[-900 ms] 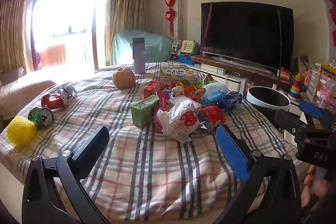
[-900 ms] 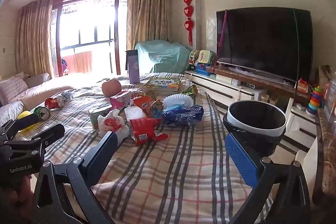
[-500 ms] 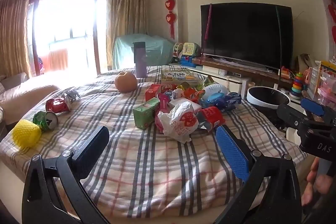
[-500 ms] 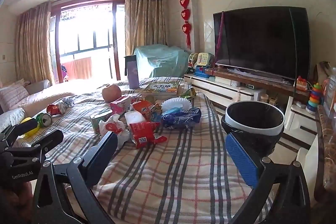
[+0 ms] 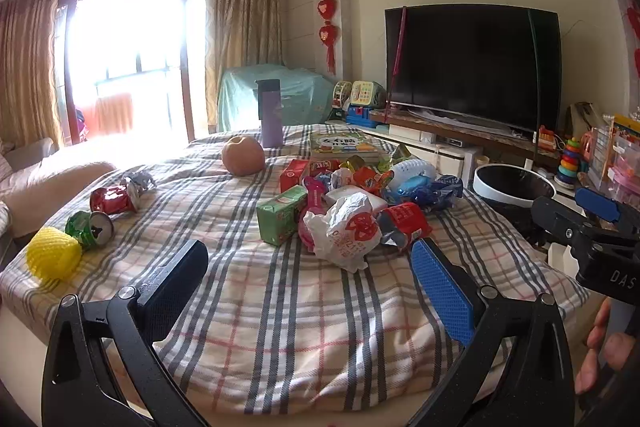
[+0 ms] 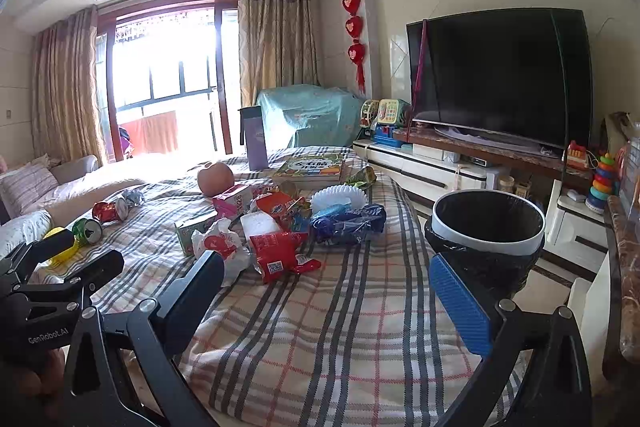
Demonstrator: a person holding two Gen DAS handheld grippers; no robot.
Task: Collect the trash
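While both grippers hang empty off the bed's [image 5: 320,327] near edge, left gripper [image 5: 310,287] and right gripper [image 6: 326,291] fingers spread wide | trash pile [image 5: 352,203] mid-bed toward right edge, bin [image 6: 486,227] just beyond | risk: crumpled white bag [image 5: 344,231] drags neighbours off | green carton [image 5: 280,213] long axis runs toward near-left corner.

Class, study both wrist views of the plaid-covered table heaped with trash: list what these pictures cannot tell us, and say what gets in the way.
1. Inside of the white-rimmed black-lined trash bin: both views too low; contents unseen.
2. Wrappers under the crumpled white plastic bag: left view, covered by the heap.
3. Print on the red snack packet: right view, too small.
4. Scene beyond the bright balcony window: left view, overexposed.
5. Yellow foam net: right view, blocked by the other gripper.
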